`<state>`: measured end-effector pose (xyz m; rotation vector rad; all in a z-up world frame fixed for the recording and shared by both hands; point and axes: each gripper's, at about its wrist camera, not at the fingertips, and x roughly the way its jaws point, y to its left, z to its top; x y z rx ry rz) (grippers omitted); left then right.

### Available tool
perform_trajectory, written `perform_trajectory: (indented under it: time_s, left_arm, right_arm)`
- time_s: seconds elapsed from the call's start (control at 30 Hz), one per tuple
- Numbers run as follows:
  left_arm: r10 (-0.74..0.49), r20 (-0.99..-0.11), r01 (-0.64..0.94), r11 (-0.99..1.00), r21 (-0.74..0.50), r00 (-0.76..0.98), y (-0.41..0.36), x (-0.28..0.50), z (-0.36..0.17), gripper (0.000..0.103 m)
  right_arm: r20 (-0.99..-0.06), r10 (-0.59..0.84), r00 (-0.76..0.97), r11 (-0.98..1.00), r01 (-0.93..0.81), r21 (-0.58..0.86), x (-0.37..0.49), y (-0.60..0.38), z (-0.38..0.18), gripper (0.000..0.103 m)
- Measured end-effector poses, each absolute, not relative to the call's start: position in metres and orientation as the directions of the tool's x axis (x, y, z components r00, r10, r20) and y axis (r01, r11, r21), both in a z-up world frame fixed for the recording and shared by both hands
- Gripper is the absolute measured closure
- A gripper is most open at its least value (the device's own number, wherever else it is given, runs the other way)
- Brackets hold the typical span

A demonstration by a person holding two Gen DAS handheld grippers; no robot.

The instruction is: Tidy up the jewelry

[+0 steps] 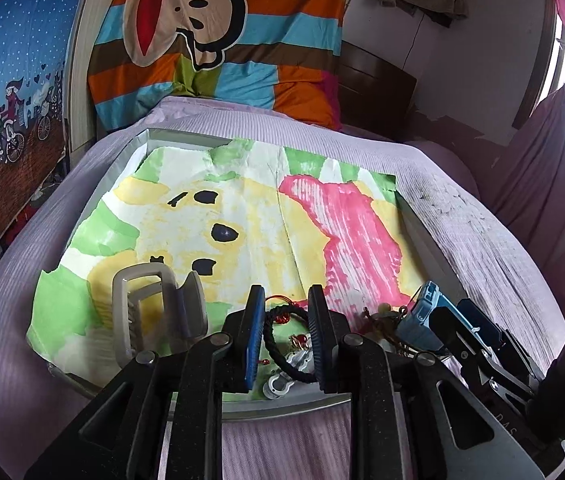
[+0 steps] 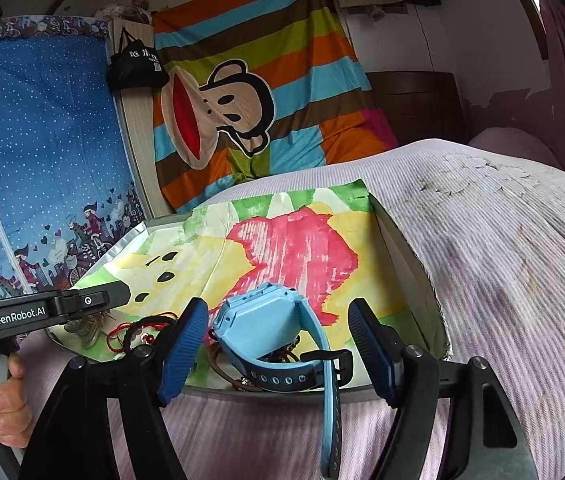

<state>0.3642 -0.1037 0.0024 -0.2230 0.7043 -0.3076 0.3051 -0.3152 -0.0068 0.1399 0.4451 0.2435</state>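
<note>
A shallow tray (image 1: 287, 405) lined with a painted paper lies on the bed. My left gripper (image 1: 285, 334) is open over the tray's near edge, its fingers on either side of a black cord bracelet (image 1: 282, 354) with red thread and silver clasps (image 1: 280, 386). A grey hair claw clip (image 1: 150, 312) stands to its left. My right gripper (image 2: 278, 344) is open around a light blue smartwatch (image 2: 260, 326), whose strap hangs over the tray's front edge. The watch also shows in the left wrist view (image 1: 422, 312). Red cord bracelets (image 2: 134, 332) lie to the watch's left.
The tray (image 2: 414, 264) rests on a lilac ribbed bedspread (image 2: 502, 280). A striped monkey-print cloth (image 1: 218, 36) and a blue curtain (image 2: 42, 140) hang behind. More small jewelry (image 1: 382, 314) lies between the two grippers.
</note>
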Motion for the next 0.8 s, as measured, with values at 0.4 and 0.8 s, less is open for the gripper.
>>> perform_trajectory:
  time_s: [0.4,0.8]
  left_arm:
    - [-0.263,-0.485,0.169,0.959,-0.229,0.834,-0.086,0.325,0.037,0.037]
    - [-0.212,-0.406,0.16,0.974,-0.159,0.889,-0.077,0.27,0.058,0.013]
  right_arm:
    - [-0.309,0.225,0.924,0.972,-0.194,0.129,0.279,-0.308,0.012,0.005]
    - [-0.225,0.247,0.942,0.964,-0.216,0.153,0.228,-0.317,0.037,0.0]
